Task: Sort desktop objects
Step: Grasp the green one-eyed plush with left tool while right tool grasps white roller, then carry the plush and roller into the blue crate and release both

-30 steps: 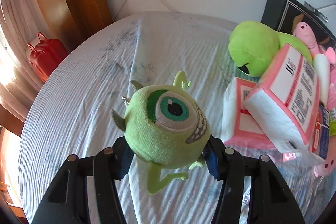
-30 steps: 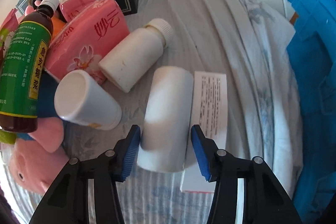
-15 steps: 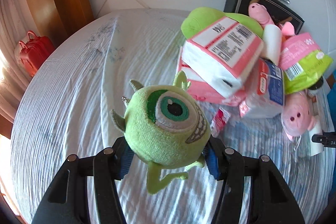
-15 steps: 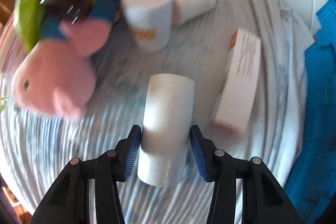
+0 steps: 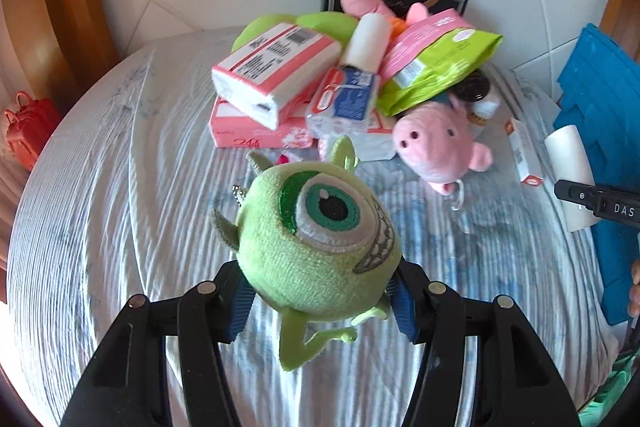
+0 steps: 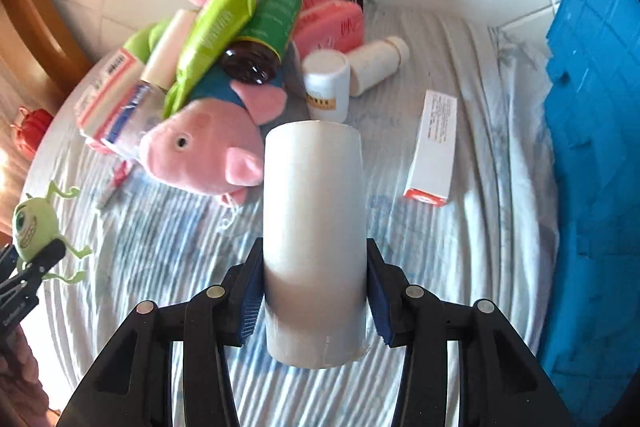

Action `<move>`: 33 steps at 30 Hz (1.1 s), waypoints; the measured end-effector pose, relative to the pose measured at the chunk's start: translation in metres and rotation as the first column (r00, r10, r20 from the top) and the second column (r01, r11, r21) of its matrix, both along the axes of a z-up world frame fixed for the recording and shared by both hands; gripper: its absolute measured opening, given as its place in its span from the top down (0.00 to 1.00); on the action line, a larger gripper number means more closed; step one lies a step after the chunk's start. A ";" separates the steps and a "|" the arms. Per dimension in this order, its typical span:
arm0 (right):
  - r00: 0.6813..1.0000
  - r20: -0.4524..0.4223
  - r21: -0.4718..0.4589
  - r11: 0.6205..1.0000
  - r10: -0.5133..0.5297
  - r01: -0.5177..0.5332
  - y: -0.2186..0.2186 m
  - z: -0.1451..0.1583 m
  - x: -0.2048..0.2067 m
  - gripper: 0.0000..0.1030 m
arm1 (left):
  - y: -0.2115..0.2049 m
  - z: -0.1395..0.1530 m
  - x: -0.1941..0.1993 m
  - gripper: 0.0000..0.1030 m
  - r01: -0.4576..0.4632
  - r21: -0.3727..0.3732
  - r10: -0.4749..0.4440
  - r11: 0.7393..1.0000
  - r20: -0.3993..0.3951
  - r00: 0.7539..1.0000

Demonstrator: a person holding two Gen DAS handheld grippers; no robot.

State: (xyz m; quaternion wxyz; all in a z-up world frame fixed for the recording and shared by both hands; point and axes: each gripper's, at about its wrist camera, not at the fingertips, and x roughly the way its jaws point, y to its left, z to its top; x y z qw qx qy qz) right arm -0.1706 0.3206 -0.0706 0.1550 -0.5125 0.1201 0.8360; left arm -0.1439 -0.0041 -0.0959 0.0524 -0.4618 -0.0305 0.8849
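Green toy [image 5: 320,247]: a round one-eyed plush with thin arms and horns, held above the bench [image 5: 100,207], near and left of the pile.
Left tool [image 5: 320,301]: closed on the toy's lower body, blue pads dug into the fur at both sides.
Risk, toy: the soft body can squash and slide out, since only its lower part sits between the pads; a dangling arm could snag on the cloth.
White tube [image 6: 314,239]: a plain smooth cylinder, held lengthwise, raised over the bench in front of the pile.
Right tool [image 6: 314,301]: its jaws have just closed a little further on the tube, pads pressing its lower sides.
Risk, tube: the slick round wall may slip or pivot, as the grip sits near one end.
Pile: a pink pig [image 6: 200,151], tissue packs [image 5: 272,71] and a brown bottle [image 6: 264,39] lean on each other and could topple if brushed.
Blue crate [image 6: 592,147]: at the right edge, probably where sorted things go.
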 end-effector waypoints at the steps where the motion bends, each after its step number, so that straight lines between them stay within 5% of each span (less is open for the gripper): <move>1: 1.000 -0.027 0.010 1.000 0.005 -0.004 -0.003 0.012 0.007 0.57 | 0.008 0.011 0.006 0.45 0.016 0.000 -0.016 1.000 -0.025 1.000; 7: 0.978 -0.208 0.087 0.996 0.014 0.004 -0.011 0.092 0.073 0.56 | 0.061 0.080 0.047 0.45 0.138 0.015 -0.133 0.990 -0.180 0.975; 17: 0.910 -0.414 0.229 0.965 -0.019 0.124 0.001 0.194 0.187 0.56 | 0.164 0.163 0.096 0.45 0.311 0.007 -0.289 0.950 -0.353 0.890; 26: 0.861 -0.492 0.270 0.917 -0.131 0.294 0.062 0.233 0.281 0.56 | 0.273 0.208 0.124 0.45 0.452 -0.027 -0.417 0.892 -0.439 0.796; 33: 0.829 -0.501 0.256 0.872 -0.249 0.417 0.131 0.231 0.337 0.56 | 0.359 0.233 0.143 0.45 0.530 -0.058 -0.491 0.846 -0.475 0.730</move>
